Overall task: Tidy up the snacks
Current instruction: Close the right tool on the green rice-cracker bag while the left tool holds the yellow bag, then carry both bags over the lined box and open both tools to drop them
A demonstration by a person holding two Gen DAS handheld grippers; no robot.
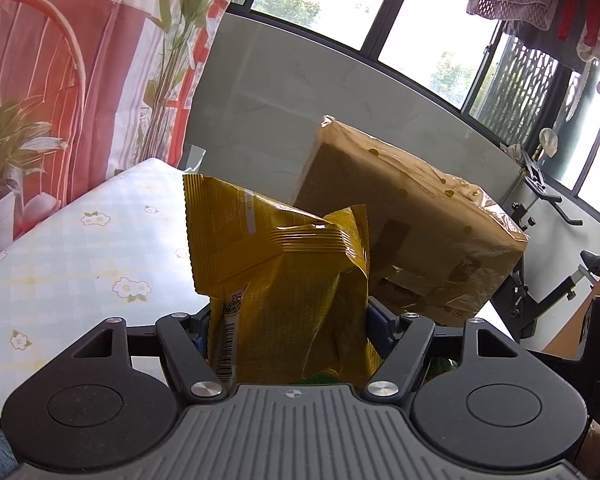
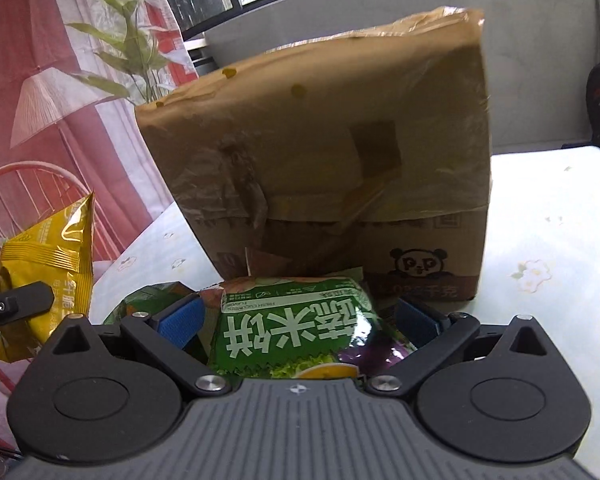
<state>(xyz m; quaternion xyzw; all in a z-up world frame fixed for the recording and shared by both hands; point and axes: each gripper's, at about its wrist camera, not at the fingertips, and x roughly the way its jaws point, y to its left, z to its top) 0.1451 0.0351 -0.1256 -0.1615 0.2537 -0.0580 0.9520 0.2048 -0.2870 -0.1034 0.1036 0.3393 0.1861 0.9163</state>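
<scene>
A cardboard box (image 2: 332, 168) stands on the table (image 2: 548, 216), with a rice cracker packet (image 2: 296, 332) before it between the right hand-held gripper's (image 2: 300, 322) fingers and a second snack packet (image 2: 48, 276) off to the left, held in the left hand-held gripper (image 1: 288, 328).

A crinkled yellow snack bag (image 1: 284, 280) stands upright near the taped cardboard box (image 2: 332, 160); a green snack bag (image 2: 296, 328) lies just before the box.
</scene>
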